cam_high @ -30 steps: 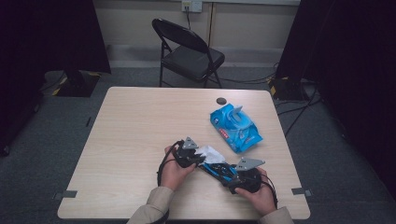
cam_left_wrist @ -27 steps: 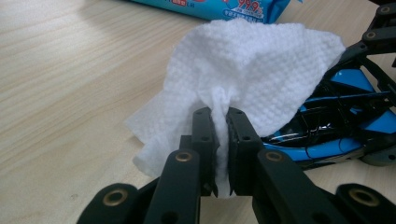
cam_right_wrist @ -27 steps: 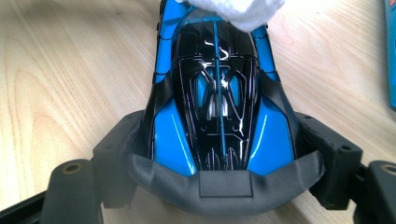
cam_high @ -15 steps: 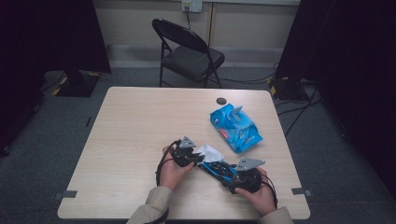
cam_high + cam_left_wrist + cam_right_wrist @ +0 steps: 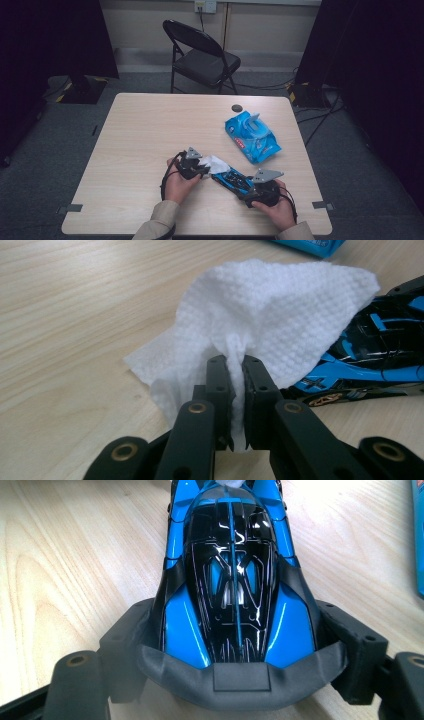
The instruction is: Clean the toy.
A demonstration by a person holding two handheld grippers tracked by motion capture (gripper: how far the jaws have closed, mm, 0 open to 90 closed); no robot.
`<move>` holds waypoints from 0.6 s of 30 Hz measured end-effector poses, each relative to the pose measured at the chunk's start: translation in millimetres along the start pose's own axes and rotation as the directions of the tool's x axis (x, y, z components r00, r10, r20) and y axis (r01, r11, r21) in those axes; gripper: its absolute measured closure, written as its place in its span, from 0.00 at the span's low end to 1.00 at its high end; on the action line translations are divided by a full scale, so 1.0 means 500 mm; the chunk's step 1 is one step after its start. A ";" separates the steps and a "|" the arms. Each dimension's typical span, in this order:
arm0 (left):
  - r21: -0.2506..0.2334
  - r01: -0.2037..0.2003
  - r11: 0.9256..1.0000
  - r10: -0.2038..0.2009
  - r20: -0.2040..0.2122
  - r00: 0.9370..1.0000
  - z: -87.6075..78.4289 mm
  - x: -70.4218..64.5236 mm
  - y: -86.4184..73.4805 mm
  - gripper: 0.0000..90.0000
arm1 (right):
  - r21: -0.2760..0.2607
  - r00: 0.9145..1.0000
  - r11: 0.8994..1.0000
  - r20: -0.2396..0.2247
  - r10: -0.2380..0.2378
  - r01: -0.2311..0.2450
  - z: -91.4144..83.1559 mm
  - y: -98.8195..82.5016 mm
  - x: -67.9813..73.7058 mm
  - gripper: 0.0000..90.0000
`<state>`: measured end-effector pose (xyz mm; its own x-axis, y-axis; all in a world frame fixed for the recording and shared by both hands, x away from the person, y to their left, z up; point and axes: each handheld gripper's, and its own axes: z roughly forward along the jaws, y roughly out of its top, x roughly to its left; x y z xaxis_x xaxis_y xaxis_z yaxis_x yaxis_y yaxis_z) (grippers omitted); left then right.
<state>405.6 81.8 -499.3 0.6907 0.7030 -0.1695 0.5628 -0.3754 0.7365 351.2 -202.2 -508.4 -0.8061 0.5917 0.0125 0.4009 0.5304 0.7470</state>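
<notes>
- Left gripper [image 5: 196, 167] lay low over the bench [image 5: 150, 130], fingers clamped on a white wipe [image 5: 270, 305].
- Right gripper [image 5: 250, 187], at four o'clock from it, gripped a blue toy car [image 5: 230, 580].

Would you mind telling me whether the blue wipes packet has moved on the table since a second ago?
No. The blue wipes packet lies in the same spot as before, just below and right of the small dark disc near the table's far edge.

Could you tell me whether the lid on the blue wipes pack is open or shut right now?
Open. In the high view the wipes pack lies on the table with its flap lid standing up from its top.
</notes>
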 end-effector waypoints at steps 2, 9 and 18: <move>-0.008 0.000 1.000 0.000 -0.007 1.000 -0.013 0.002 0.007 0.93 | 0.000 1.000 1.000 0.000 0.000 0.000 0.000 0.000 0.000 0.27; -0.066 -0.004 0.998 0.005 0.017 1.000 -0.042 -0.017 0.041 0.93 | 0.000 1.000 1.000 0.000 0.000 0.000 0.000 0.000 0.000 0.27; -0.078 -0.052 0.996 0.059 0.094 0.994 -0.026 -0.090 0.081 0.93 | 0.001 1.000 1.000 0.000 -0.001 0.001 0.000 0.000 0.000 0.27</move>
<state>391.3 43.0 -453.3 0.7623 0.6197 -0.1866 0.4890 -0.3626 0.7934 351.3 -202.3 -508.3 -0.8064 0.5913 0.0120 0.4008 0.5315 0.7462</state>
